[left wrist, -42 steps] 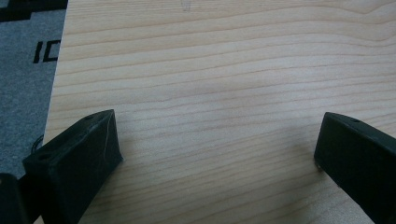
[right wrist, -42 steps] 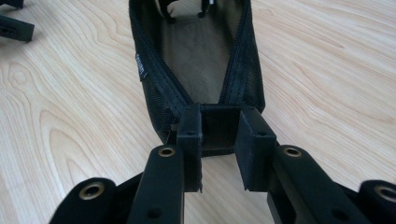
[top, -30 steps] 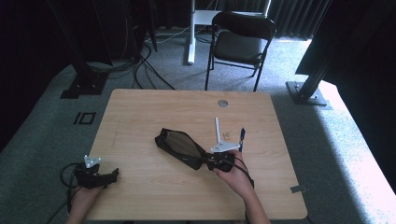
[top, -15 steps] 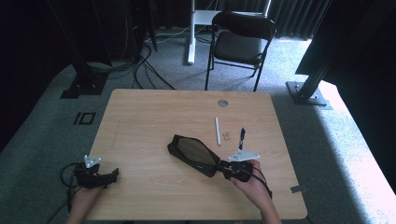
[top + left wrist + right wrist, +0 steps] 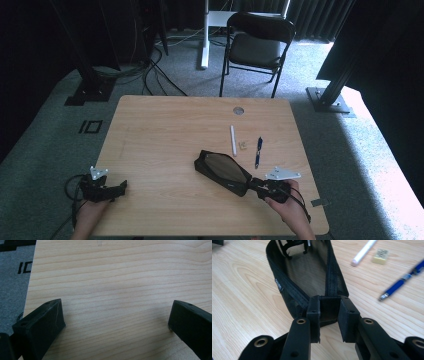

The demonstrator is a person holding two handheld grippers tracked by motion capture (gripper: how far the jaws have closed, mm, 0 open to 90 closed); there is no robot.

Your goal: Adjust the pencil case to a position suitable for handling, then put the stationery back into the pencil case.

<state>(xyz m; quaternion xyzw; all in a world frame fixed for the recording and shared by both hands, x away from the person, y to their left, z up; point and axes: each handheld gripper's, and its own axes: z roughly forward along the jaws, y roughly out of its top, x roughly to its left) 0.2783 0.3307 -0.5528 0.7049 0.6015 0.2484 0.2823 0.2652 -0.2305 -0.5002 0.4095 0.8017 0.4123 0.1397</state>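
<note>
The right gripper is clamped on the near end of a black mesh pencil pouch, unzipped and gaping. A blue pen lies just beyond the pouch. The left gripper rests with jaws wide apart, well away from it.

Right gripper has dragged the black mesh pouch across the bench, toward the near right edge, fingers clamped on the pouch's end throughout. White marker, eraser and blue pen, earlier partly hidden behind the gripper, now lie uncovered beyond the pouch.
</note>
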